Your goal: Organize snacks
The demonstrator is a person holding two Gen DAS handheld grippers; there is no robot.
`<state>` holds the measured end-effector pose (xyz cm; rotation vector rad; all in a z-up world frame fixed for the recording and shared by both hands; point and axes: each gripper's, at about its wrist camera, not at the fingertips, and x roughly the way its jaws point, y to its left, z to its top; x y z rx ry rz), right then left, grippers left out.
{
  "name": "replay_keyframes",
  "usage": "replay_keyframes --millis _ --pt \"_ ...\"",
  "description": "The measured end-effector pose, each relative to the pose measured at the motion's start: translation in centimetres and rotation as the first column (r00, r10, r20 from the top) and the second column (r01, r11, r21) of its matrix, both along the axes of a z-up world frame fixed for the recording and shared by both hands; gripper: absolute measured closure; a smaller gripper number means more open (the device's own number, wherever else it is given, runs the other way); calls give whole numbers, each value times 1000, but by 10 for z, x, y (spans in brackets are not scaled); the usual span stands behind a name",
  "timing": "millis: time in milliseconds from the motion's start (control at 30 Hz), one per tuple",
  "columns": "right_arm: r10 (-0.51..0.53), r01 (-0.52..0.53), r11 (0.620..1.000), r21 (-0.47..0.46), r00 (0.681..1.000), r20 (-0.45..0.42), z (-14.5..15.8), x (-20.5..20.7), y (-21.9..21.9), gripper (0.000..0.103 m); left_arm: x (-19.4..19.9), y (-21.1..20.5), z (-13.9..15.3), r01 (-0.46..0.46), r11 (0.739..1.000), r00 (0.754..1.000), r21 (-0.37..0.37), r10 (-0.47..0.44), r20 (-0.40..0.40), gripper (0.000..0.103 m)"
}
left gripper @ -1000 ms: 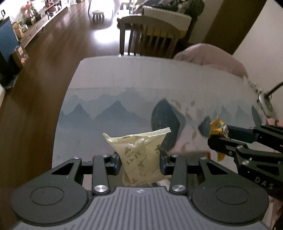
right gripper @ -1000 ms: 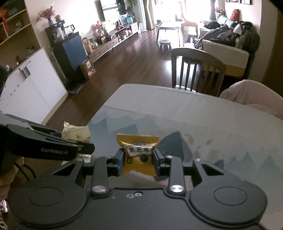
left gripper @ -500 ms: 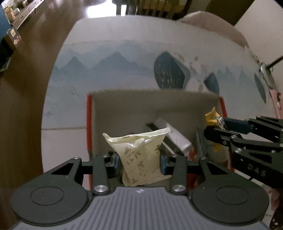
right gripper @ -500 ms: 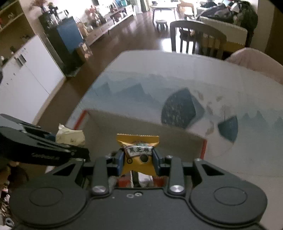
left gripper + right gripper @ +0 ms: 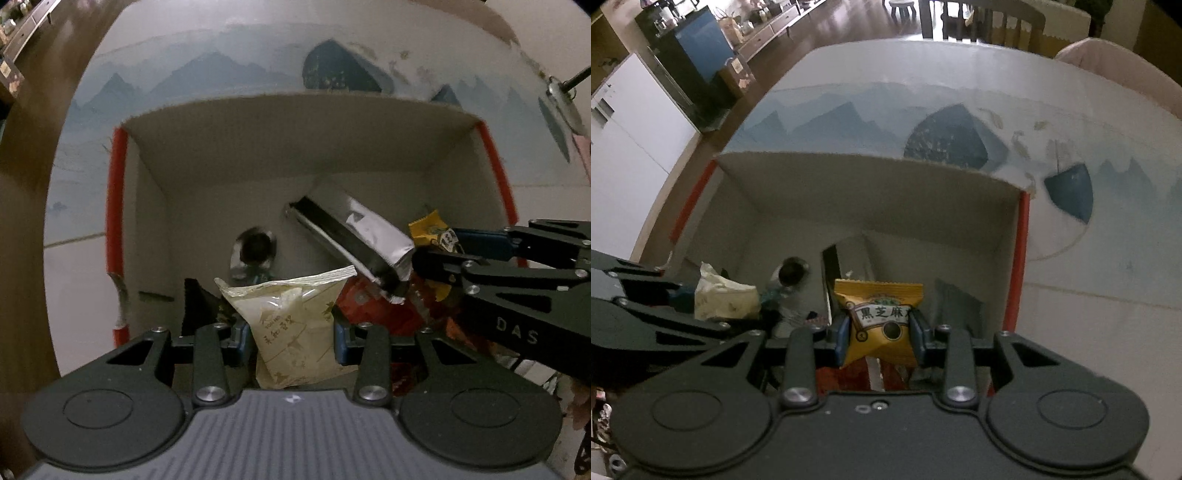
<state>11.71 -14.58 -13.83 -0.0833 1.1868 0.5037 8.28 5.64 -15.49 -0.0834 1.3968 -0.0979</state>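
Observation:
My left gripper point(image 5: 291, 332) is shut on a pale cream snack packet point(image 5: 291, 317) and holds it over the open cardboard box point(image 5: 295, 125). My right gripper point(image 5: 879, 330) is shut on a yellow snack packet point(image 5: 879, 317) over the same box point(image 5: 871, 177). Each gripper shows in the other's view: the right gripper point(image 5: 439, 254) with the yellow packet point(image 5: 428, 229), the left gripper point(image 5: 687, 295) with the cream packet point(image 5: 724, 297). Inside the box lie a silver foil pack point(image 5: 354, 236), a red packet point(image 5: 373, 306) and a dark round-topped item point(image 5: 255, 251).
The box has red edges point(image 5: 114, 199) and stands on a table with a blue mountain-print cloth point(image 5: 923, 107). A chair point(image 5: 982, 18) and a pink cushion point(image 5: 1115, 62) are beyond the table's far edge. Wood floor point(image 5: 26, 155) is on the left.
Both grippers have tilted down and moved in over the box, which now fills the views. Both still hold their packets.

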Motion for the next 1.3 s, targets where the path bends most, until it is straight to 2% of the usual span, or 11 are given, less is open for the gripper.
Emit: replay_keyframes --millis 300,533,667,733,933,1067,1233,1300 --pt "-16 16 1000 -2 1000 -12 -6 -1 0 70 1 -4 -17 14 1000 1000 -7 -14 -21 63" --pt "-31 31 1000 4 999 -12 -3 -2 -2 66 -5 -5 -11 22 1000 1000 9 -22 19 59" --pt "-43 43 999 10 999 8 2 -7 -5 65 -12 -4 -1 18 1000 998 16 -19 58 51" --pt "-54 54 998 25 998 20 7 -11 -8 63 -16 -1 7 16 1000 996 19 -18 85 51" --pt "-81 76 995 70 994 67 25 -26 -16 55 -31 9 37 7 999 983 35 -14 183 49" --pt "-106 94 990 109 988 109 39 -38 -22 38 -40 17 55 -2 999 972 33 -6 233 46" --pt "-119 96 984 147 981 154 57 -55 -29 29 -54 21 76 -11 999 956 43 -2 293 46" --pt "-116 88 983 164 978 174 64 -63 -30 22 -60 22 83 -13 999 950 48 -2 312 44"
